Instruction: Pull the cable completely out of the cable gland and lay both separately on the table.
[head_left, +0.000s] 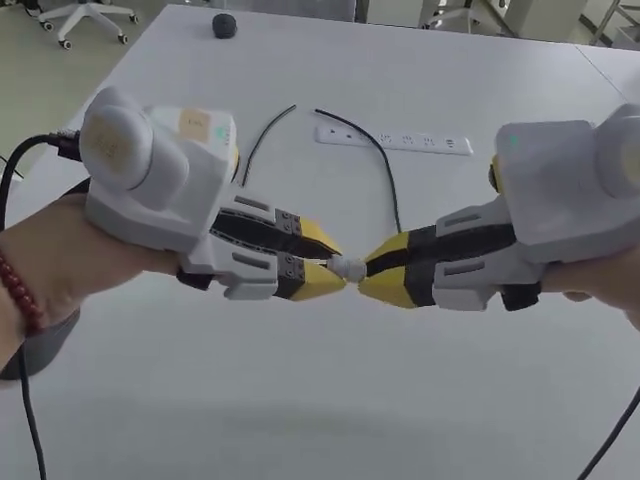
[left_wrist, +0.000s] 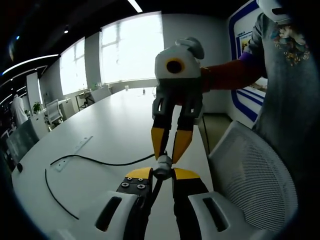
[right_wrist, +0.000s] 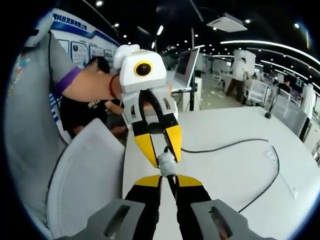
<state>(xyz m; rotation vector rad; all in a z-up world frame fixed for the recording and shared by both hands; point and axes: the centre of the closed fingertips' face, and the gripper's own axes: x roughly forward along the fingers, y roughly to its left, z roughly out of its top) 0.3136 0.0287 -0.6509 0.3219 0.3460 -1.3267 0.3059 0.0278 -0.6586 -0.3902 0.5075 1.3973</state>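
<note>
The small white cable gland (head_left: 347, 268) hangs above the white table (head_left: 300, 400), squeezed between the yellow jaw tips of both grippers, which meet nose to nose. My left gripper (head_left: 338, 267) is shut on the gland (left_wrist: 162, 165), and a thin black strand runs back between its jaws. From the opposite side my right gripper (head_left: 364, 270) is shut at the gland's other end (right_wrist: 166, 162), apparently on the cable. The black cable (head_left: 385, 165) curves across the table and disappears behind the right gripper's jaws.
A second, shorter black cable piece (head_left: 262, 135) lies on the table beside a white power strip (head_left: 395, 140). A dark round object (head_left: 224, 24) sits at the far edge. A mesh chair (left_wrist: 250, 170) stands close behind the person.
</note>
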